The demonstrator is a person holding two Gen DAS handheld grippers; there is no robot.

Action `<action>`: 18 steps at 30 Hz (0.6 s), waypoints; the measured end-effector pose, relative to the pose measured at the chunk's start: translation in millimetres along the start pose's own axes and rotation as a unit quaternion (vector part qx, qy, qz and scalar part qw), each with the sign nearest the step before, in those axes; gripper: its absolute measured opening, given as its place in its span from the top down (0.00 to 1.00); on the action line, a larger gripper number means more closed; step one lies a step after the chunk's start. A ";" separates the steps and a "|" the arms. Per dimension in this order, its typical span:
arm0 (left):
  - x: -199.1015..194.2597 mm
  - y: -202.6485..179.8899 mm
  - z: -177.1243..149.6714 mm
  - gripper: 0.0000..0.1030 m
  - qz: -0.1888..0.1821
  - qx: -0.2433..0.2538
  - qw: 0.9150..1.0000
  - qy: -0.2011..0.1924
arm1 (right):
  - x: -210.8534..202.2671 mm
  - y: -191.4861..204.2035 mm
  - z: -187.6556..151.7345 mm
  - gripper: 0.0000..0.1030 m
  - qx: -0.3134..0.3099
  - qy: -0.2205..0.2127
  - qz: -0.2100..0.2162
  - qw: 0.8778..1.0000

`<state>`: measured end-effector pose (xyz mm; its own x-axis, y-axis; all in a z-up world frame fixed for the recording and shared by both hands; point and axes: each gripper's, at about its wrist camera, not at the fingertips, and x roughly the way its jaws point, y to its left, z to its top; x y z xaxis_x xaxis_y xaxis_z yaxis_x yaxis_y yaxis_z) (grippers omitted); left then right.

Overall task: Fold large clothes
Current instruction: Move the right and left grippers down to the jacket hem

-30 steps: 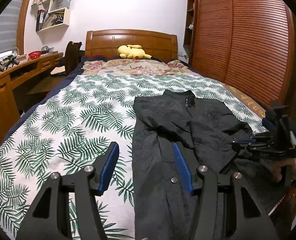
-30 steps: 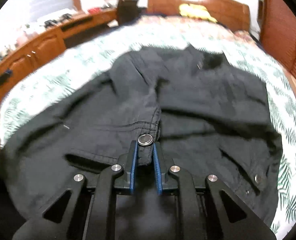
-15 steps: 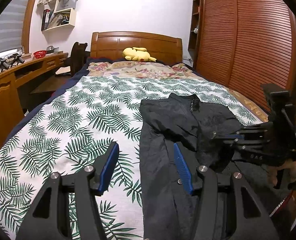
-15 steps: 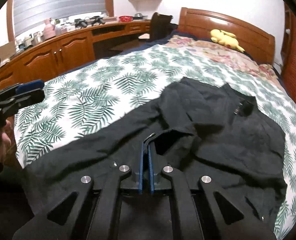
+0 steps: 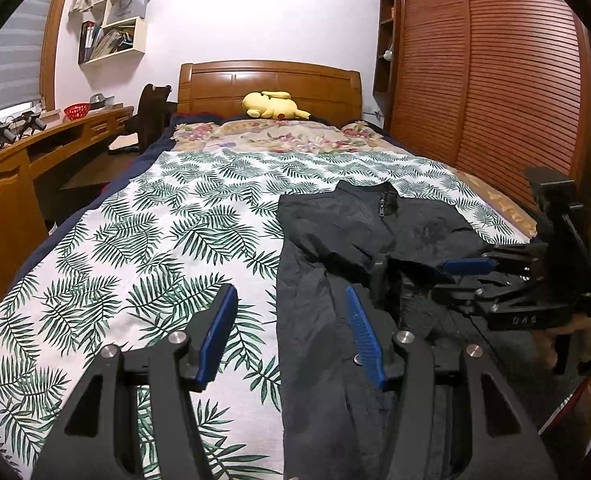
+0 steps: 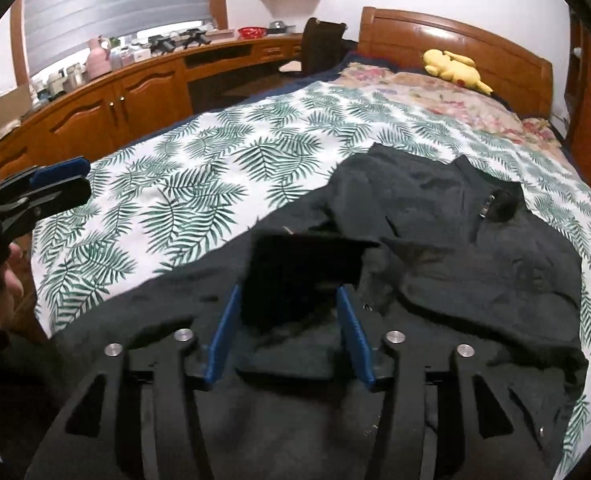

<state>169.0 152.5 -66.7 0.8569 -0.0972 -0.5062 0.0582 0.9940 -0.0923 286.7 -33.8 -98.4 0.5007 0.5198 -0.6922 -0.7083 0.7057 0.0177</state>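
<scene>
A black jacket (image 5: pixel 375 240) lies collar-up on the right half of the leaf-print bed cover (image 5: pixel 155 248). My left gripper (image 5: pixel 291 300) stands open and empty above the jacket's left edge near the foot of the bed; the right wrist view shows this left gripper (image 6: pixel 79 180) at the far left. My right gripper (image 6: pixel 288 296) hovers over the jacket's middle, its jaws opening. A dark sleeve cuff (image 6: pixel 307 264) hangs blurred between the blue pads (image 6: pixel 223 332) without being pressed. Seen from the left wrist, the right gripper (image 5: pixel 439 280) reaches in from the right.
A yellow plush toy (image 5: pixel 273 105) rests by the wooden headboard (image 5: pixel 271 80). Slatted wardrobe doors (image 5: pixel 515 80) run along the bed's right side. A wooden desk (image 5: pixel 35 152) and a chair (image 5: pixel 151 116) stand on the left. A hand (image 5: pixel 567 336) grips the right tool.
My right gripper, shut on the sleeve cuff, carried it over the jacket body, then spread its jaws; the cuff now hangs loose. My left gripper has kept still.
</scene>
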 end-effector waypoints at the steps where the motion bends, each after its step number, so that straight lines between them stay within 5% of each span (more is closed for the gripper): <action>1: 0.6 -1.5 -0.3 0.47 0.000 0.001 1.000 0.001 | -2.8 -4.4 -2.5 0.48 0.003 0.000 -0.007 1.000; 8: 6.7 -17.1 -2.6 0.47 -0.003 0.019 1.000 0.008 | -34.7 -46.4 -33.2 0.48 0.042 -0.003 -0.048 0.998; 18: 15.7 -53.8 -9.4 0.47 -0.011 0.055 0.998 0.020 | -82.7 -116.3 -128.2 0.48 0.089 0.039 -0.133 0.986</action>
<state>174.5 97.0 -77.8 0.8339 -0.1195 -0.5388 0.1356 0.9907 -0.0100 263.9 -220.5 -135.7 0.6125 0.2723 -0.7421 -0.4558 0.8887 -0.0501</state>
